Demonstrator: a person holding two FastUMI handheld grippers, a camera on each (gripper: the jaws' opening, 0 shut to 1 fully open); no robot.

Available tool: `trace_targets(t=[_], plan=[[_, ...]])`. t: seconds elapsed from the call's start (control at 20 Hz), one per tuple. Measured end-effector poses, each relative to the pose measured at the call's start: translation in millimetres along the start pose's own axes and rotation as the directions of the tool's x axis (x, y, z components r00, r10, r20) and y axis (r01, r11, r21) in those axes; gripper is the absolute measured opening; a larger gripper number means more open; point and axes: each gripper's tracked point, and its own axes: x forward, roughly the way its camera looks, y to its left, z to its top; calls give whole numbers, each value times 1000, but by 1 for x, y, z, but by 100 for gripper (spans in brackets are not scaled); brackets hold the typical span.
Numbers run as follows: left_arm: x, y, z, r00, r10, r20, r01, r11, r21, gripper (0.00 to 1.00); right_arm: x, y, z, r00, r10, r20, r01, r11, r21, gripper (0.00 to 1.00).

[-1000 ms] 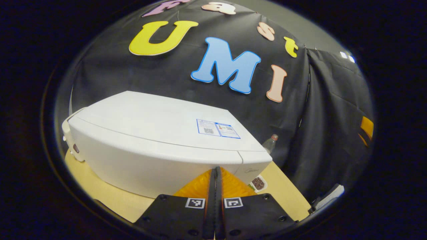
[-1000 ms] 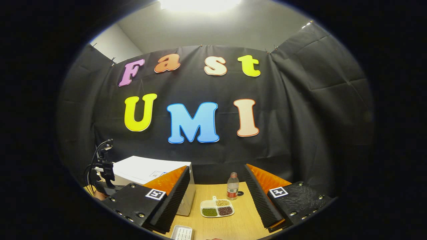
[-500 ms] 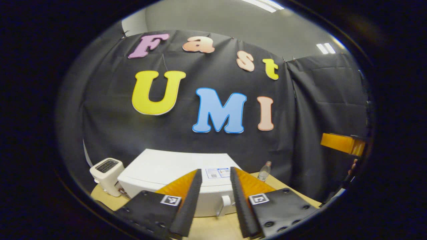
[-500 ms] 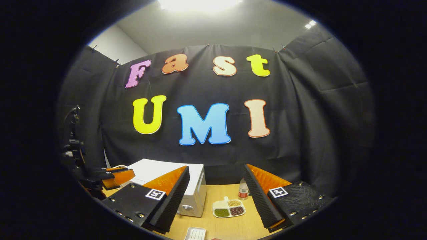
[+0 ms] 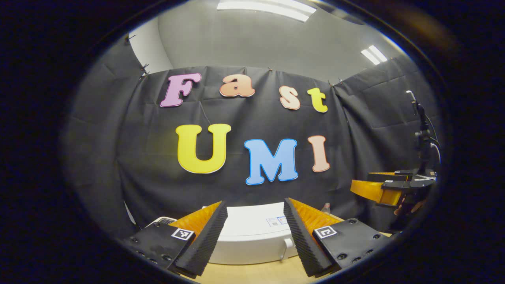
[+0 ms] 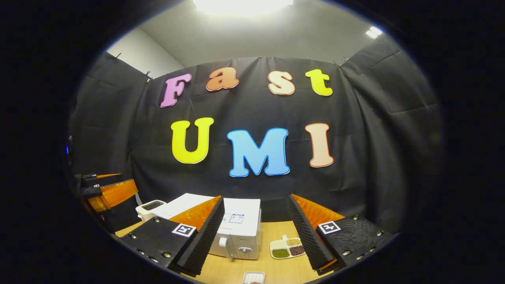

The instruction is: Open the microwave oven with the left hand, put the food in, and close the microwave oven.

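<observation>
The white microwave oven point(image 5: 252, 238) sits shut on the counter point(image 6: 276, 272), its upright door handle point(image 5: 285, 248) straight ahead between our left claw's point(image 5: 255, 240) spread fingers, nearer than our open, empty right claw point(image 6: 255, 232).

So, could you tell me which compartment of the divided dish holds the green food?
The left one in the white divided dish in the right gripper view; the other two compartments hold tan and dark reddish-brown grains.
</observation>
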Motion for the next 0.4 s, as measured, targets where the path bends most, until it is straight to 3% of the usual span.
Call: trace_targets(t=[0.05,0.35,0.4], plan=[[-3,5,1,1000,-4,3,4,1000,2,95,-2,6,-1,1000,-2,0,2,1000,-3,97],[-17,33,15,999,-32,28,32,999,-22,97,-15,35,-3,1000,-30,-8,30,999,14,97],[-17,37,16,999,-31,32,32,999,-32,92,-17,37,-1,999,-36,-6,36,999,17,97]])
